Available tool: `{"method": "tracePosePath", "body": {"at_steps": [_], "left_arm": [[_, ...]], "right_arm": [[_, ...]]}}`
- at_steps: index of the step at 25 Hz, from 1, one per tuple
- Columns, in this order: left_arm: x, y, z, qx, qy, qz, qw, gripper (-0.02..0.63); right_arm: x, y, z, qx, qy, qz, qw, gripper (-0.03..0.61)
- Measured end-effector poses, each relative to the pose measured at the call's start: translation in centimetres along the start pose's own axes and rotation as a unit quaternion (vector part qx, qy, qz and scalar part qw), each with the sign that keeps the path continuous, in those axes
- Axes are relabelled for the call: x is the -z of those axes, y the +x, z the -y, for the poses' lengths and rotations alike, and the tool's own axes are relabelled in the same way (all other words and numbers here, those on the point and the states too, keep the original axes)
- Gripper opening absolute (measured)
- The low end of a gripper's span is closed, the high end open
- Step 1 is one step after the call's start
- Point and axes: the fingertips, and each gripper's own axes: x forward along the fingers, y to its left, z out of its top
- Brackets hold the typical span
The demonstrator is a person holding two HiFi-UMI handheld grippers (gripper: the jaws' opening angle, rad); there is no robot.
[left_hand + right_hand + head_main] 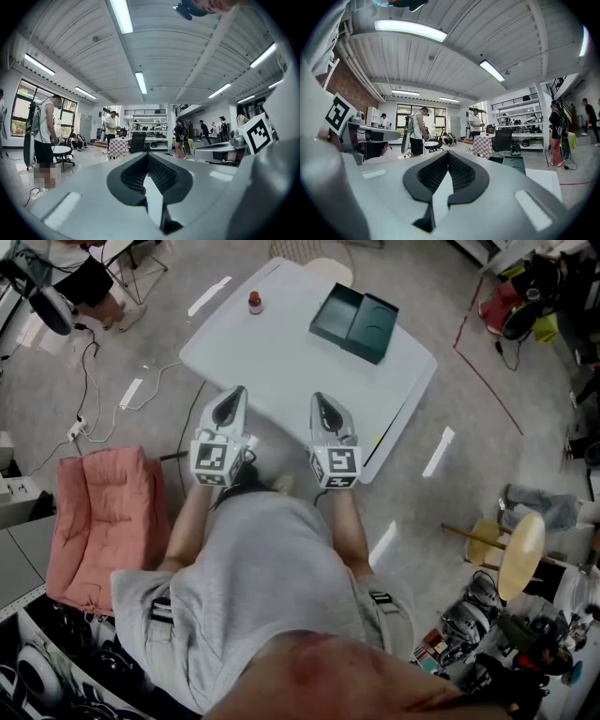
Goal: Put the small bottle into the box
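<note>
Standing upright is the small bottle (254, 303), left claw (236, 392) and right claw (321, 399) clenched empty.

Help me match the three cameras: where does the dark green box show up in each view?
Head view: the dark green box sits upper centre-right, on the far part of the white table.
Left gripper view: not in it.
Right gripper view: the box shows just right of the jaws, below mid-height.
Shared landmark: the white table, under the box in both views that show it.
</note>
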Motion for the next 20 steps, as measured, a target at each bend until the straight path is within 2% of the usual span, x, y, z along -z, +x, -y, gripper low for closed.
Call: {"method": "tracePosePath", "body": {"at_steps": [11,20], "left_arm": [[-0.5,0.3,-1.0,-0.016,0.005,-0.003,0.9999,0.012],[-1.2,4.9,-6.4,-0.015,0.009,-0.01,0.9998,0.012]], "right_arm": [[-0.4,1.4,-0.6,-0.02,-0.001,0.0,1.0,0.003],[-1.3,8.1,0.4,-0.01,0.006,0.002,1.0,0.003]]}}
